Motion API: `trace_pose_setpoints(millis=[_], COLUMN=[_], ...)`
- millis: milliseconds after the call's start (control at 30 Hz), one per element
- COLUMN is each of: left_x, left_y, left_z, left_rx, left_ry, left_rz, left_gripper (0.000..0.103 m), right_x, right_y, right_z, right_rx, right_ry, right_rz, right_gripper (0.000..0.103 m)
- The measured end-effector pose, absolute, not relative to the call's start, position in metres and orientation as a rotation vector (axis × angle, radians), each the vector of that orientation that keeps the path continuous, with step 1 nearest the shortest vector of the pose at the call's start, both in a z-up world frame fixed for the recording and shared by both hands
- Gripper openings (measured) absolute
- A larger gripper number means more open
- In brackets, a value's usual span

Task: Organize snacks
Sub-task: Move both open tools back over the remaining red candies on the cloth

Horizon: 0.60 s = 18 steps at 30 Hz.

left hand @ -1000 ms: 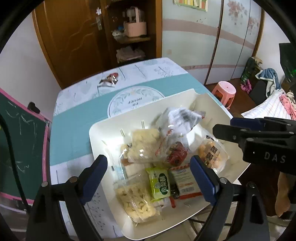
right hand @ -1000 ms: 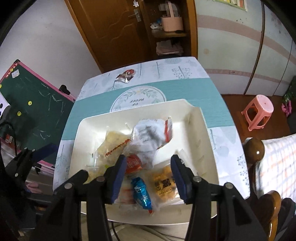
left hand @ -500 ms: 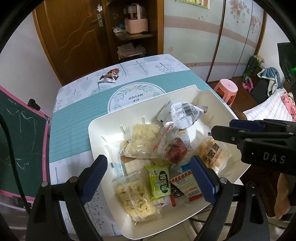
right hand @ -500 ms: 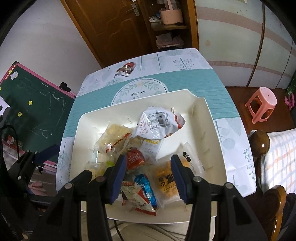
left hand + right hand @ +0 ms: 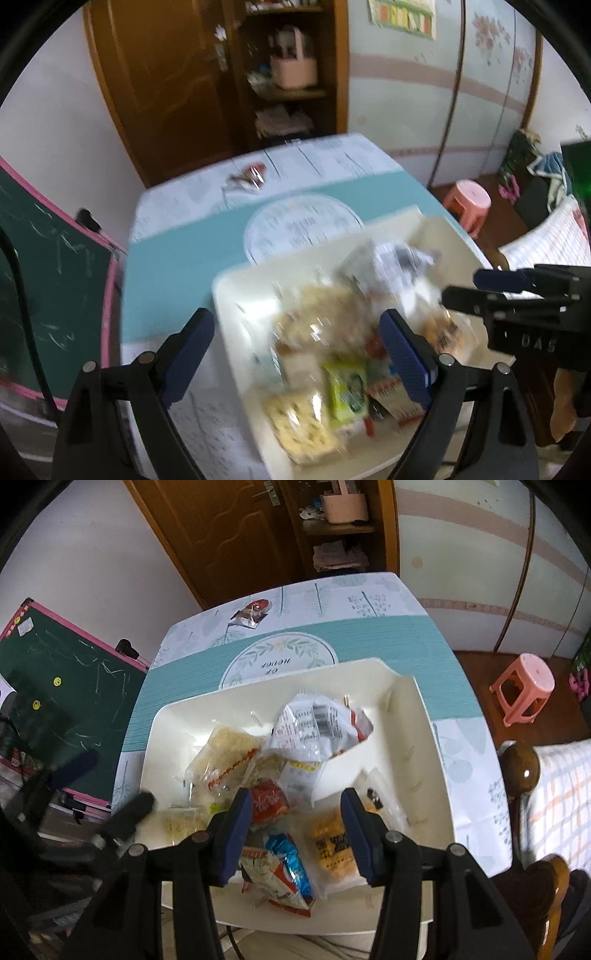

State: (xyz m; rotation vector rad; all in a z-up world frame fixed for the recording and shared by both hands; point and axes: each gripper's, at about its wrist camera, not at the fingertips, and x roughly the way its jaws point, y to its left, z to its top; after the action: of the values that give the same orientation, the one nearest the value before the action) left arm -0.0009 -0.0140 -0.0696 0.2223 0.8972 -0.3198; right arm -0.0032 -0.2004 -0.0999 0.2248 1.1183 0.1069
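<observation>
While nothing's been grabbed yet, this looks like the very start of the sort: all the snacks sit heaped in the white tray (image 5: pixel 424 738) on the tabletop (image 5: pixel 369 627), except one small red packet (image 5: pixel 253 612) lying alone at the far end, well apart from the tray.

The right gripper (image 5: pixel 296 834) hangs over the tray's near edge with its jaws at a medium gap and nothing between them. Under it are a red packet (image 5: pixel 267 805), a blue packet (image 5: pixel 286 871) and an orange-yellow one (image 5: pixel 332 845). Further in there's a white crumpled bag (image 5: pixel 314 727) and a pale cracker bag (image 5: pixel 229 753).

The left gripper (image 5: pixel 295 354) is spread wide and empty too, low over the tray's left side, one finger over the bare tabletop and the other over the pile. Its view is badly smeared, so I can only make out a green pouch (image 5: pixel 347 387) and some pale bags near it.

My guess at the next move: pick one packet off the top and drop onto it. The blue one looks easiest for the right side since it lies loose on the heap near the edge. These wrappers are slippery and overlapping, so a sloppy pinch could drag a neighbour along. Both grippers point forward and down at the tray, side by side.
</observation>
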Motion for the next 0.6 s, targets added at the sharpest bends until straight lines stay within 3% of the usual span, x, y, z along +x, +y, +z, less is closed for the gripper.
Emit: trace_pose_setpoints(millis=[233, 600], left_x=[0.048, 0.172], left_y=[0.014, 0.03], left_z=[-0.003, 0.11], left_rx=[0.23, 0.28], left_ry=[0.745, 0.583], left_rz=[-0.231, -0.086], left_gripper=[0.09, 0.09], right_x=[0.04, 0.182], right_y=[-0.194, -0.195], right_z=[-0.042, 0.077], right_rx=[0.113, 0.107], right_ry=[1.013, 0.899], right_rz=[0.125, 0.14], right_gripper=[0.05, 0.05])
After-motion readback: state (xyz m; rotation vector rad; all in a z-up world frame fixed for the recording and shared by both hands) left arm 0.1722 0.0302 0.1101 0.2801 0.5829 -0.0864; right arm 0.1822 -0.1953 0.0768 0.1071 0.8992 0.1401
